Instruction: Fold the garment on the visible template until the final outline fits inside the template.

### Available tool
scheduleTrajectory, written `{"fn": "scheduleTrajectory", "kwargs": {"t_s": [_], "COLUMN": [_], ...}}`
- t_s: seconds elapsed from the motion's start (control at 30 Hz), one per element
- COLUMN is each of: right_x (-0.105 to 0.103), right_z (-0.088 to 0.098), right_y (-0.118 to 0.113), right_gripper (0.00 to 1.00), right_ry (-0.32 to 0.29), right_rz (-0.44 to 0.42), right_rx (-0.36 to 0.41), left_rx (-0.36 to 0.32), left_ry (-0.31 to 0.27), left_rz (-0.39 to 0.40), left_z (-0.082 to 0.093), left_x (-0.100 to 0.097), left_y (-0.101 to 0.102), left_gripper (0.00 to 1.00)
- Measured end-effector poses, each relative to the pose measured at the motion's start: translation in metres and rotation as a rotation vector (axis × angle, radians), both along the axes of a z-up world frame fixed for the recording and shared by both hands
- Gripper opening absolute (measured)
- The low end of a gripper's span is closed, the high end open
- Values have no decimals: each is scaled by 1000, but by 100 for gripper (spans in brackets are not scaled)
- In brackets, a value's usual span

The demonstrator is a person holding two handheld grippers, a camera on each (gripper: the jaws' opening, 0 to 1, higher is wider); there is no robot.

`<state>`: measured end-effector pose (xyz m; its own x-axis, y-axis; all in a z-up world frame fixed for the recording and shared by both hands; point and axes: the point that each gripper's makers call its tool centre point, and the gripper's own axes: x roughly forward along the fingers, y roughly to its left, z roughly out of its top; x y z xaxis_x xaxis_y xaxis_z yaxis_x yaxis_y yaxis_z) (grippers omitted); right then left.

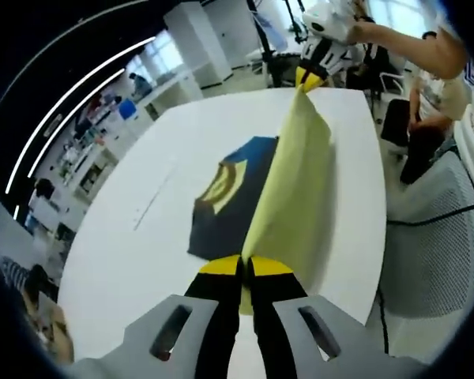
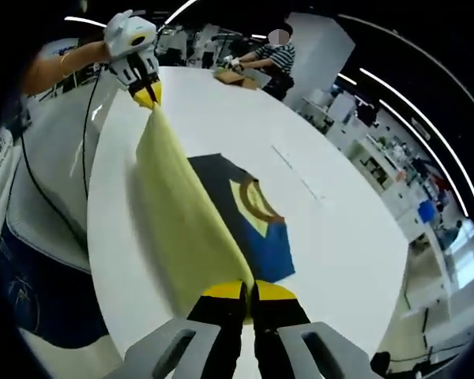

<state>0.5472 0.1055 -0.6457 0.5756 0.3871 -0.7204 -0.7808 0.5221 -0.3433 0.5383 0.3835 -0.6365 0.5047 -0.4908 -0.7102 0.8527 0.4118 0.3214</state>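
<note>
The left gripper [image 1: 245,268] and the right gripper [image 2: 249,290] each pinch a corner of the yellow garment [image 1: 288,197], jaws closed tight. It hangs stretched between them above the white table [image 1: 142,245].

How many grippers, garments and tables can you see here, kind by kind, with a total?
Grippers: 2, the left gripper and the right gripper, each shut on an edge of the garment.
Garments: 1, the yellow and blue garment.
Tables: 1, the white table.
Total: 4.
</note>
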Motion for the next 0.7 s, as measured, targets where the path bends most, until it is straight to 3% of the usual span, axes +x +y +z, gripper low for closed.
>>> {"fn": "scheduleTrajectory", "kwargs": {"t_s": [0.27,0.7], "right_x": [20,47], "right_z": [9,19], "right_y": [-2,-1], "right_gripper": [0,0], "right_ry": [-20,-81], "right_rz": [-86,-111], "right_rx": [87,93], "left_rx": [-11,9], "left_ry": [-50,-130], "left_rz": [28,67], "left_z": [7,17], "left_x": [19,48], "left_y": [1,3], "left_gripper": [1,1]}}
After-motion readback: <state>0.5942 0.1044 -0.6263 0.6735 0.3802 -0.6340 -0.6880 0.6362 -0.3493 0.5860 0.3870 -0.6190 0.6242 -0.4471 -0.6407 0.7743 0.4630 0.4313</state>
